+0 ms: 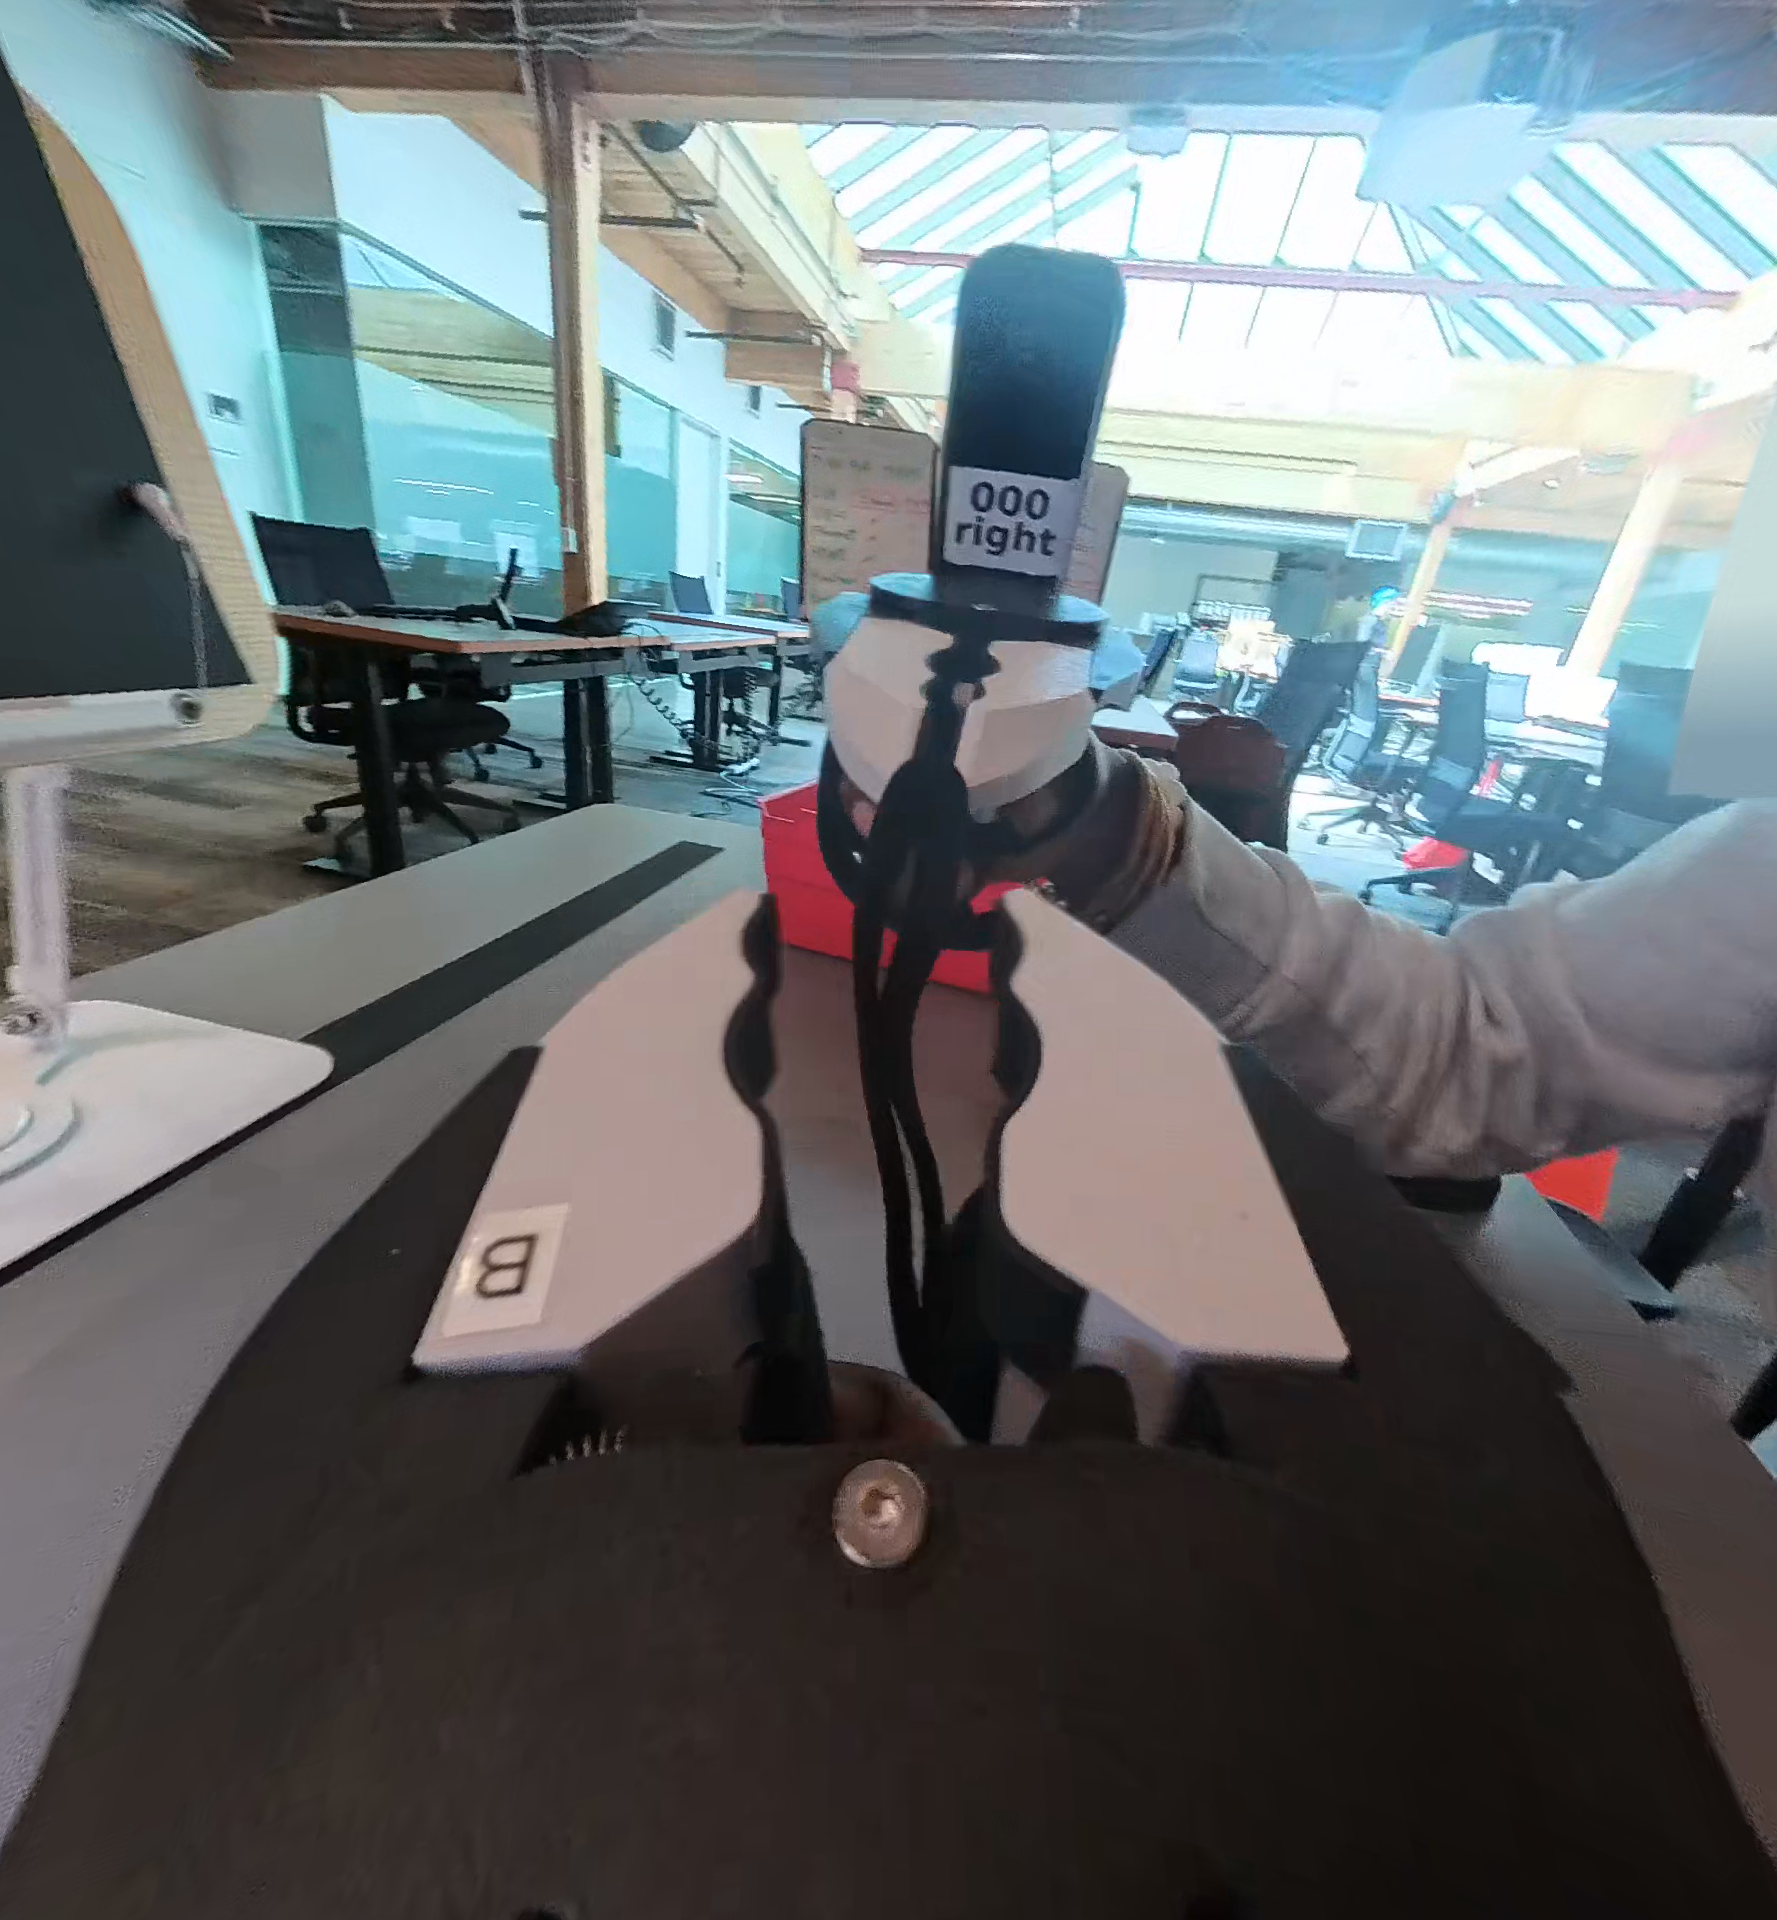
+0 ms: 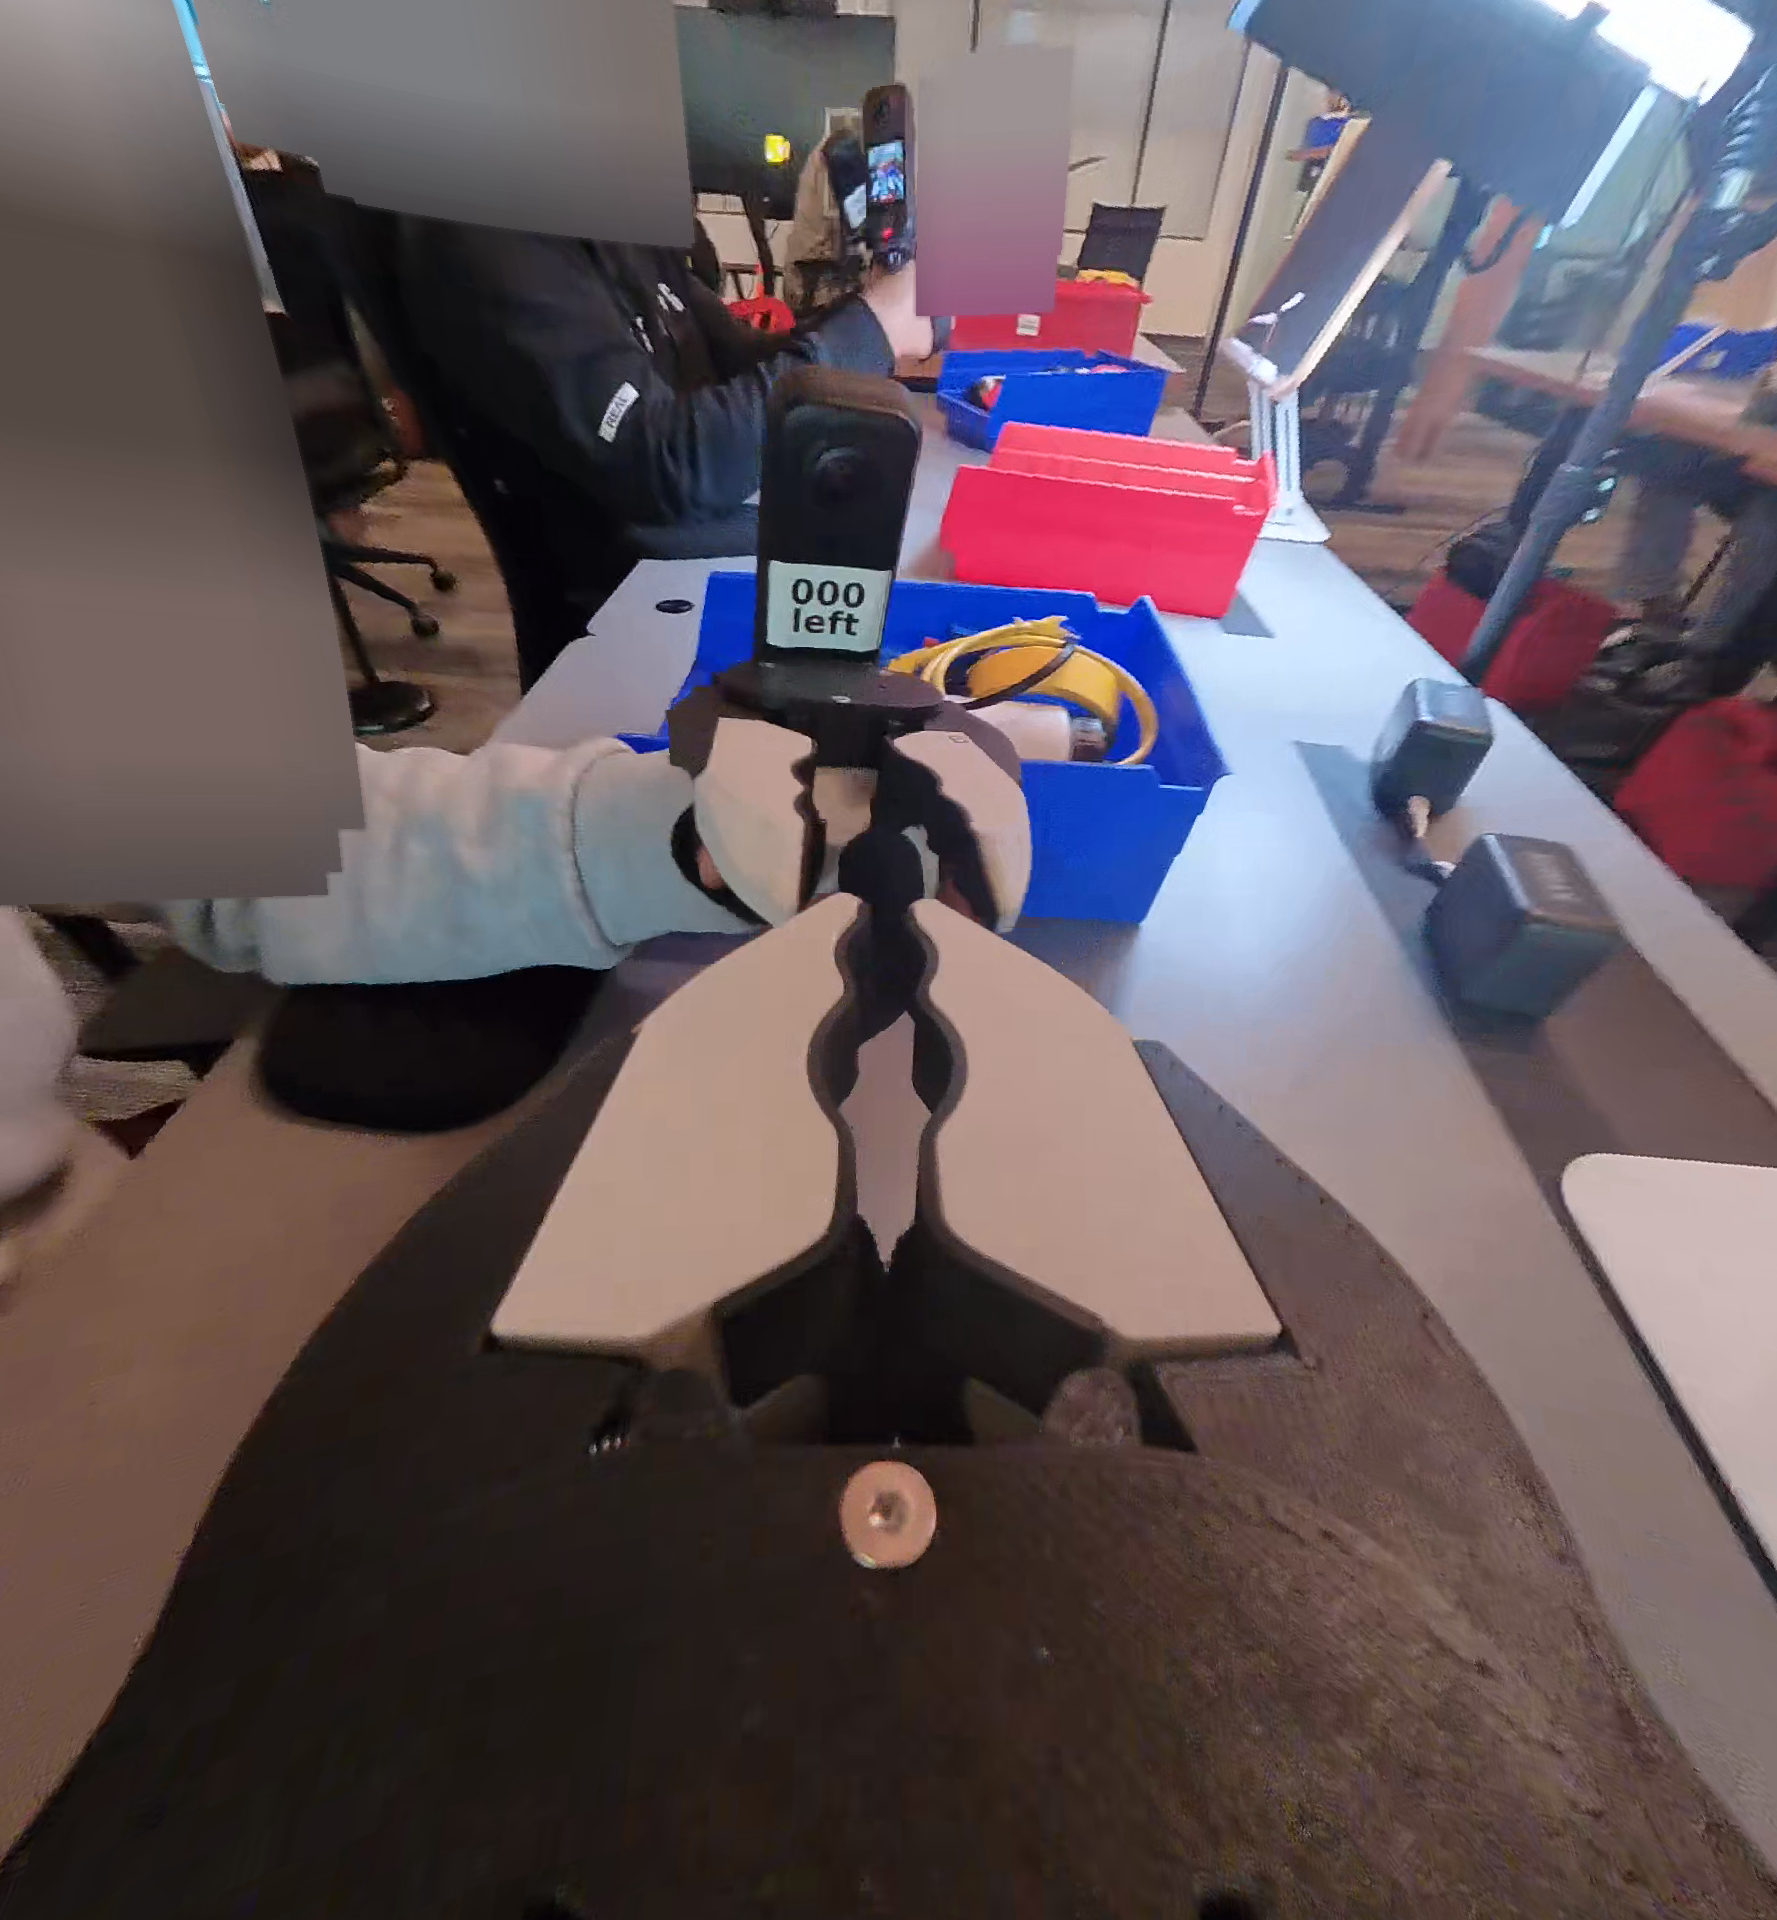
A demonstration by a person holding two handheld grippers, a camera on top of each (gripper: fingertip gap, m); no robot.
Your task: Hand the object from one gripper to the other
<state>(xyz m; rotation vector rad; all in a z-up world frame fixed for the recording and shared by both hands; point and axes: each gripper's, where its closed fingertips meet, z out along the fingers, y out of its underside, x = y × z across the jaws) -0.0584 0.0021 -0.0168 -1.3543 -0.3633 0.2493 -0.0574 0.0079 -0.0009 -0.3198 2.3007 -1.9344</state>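
Observation:
The object is a black cord (image 1: 899, 1039). In the left wrist view it hangs from the right gripper (image 1: 951, 707) and runs down between my left gripper's fingers. My left gripper (image 1: 884, 920) is open, with its fingers on either side of the cord and a clear gap. In the right wrist view my right gripper (image 2: 884, 920) is shut on the black cord (image 2: 889, 873). The left gripper (image 2: 853, 821) faces it just beyond, with the cord between its fingers. A hand in a grey sleeve (image 2: 468, 862) holds each gripper.
A blue bin (image 2: 1102, 831) with yellow items stands just behind the grippers, and a red bin (image 2: 1102, 540) farther back. Two dark adapters (image 2: 1518, 925) lie on the grey table (image 2: 1279, 987) to the right. A white lamp base (image 1: 84, 1101) stands at left. A person sits behind.

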